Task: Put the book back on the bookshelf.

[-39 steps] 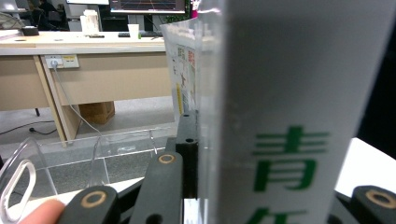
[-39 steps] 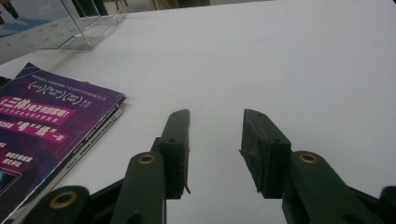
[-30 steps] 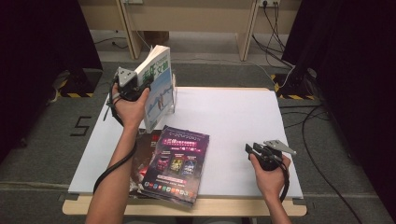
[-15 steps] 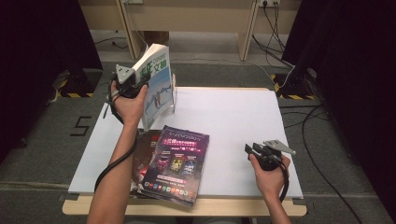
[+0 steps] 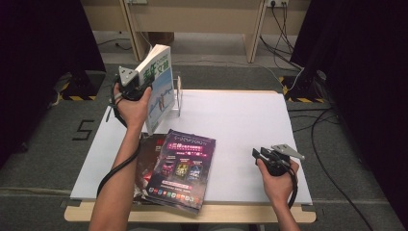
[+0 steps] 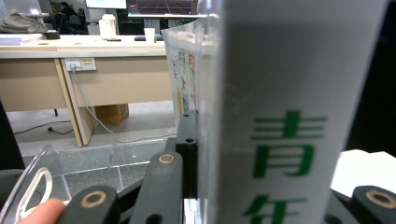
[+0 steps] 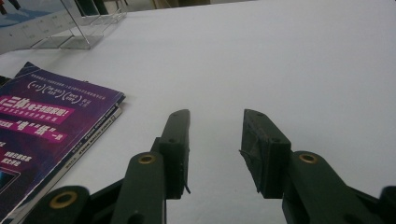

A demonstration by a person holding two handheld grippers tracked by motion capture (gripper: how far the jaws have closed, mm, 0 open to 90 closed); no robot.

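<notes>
1. Right gripper (image 5: 260, 154) sits near the table's front right edge, black jaws parted with nothing between them, bare white tabletop (image 7: 280, 56) under the tips. In the right gripper view the right jaw's pad looks wrapped in dull black tape; the jaw links carry brass-coloured pivot rings.
2. Left of it, close to the front edge: a stack of magazines (image 5: 180, 168). Top cover is glossy purple with pink and white print, flat, rectangular, slightly skewed to the table edge. Darker covers stick out underneath on the left side.
3. Left gripper (image 5: 144, 86) is raised over the table's far left part, clamped on a thick book (image 5: 159, 82). Book stands roughly upright, tilted a bit, page edges up, lower edge down near the tabletop. Cover is white and pale blue with green characters.
4. In the left gripper view the book's white spine (image 6: 280, 116) with green print sits between the jaws; the left jaw lies flat against it. Grip is firm on the book.
5. Just beyond the book: a clear acrylic stand (image 5: 177, 98), thin upright dividers on a flat base, on the table's far left. Book is beside or partly in it; can't tell which slot.
6. Beyond the table: grey carpet, wooden desk legs, black cables.
</notes>
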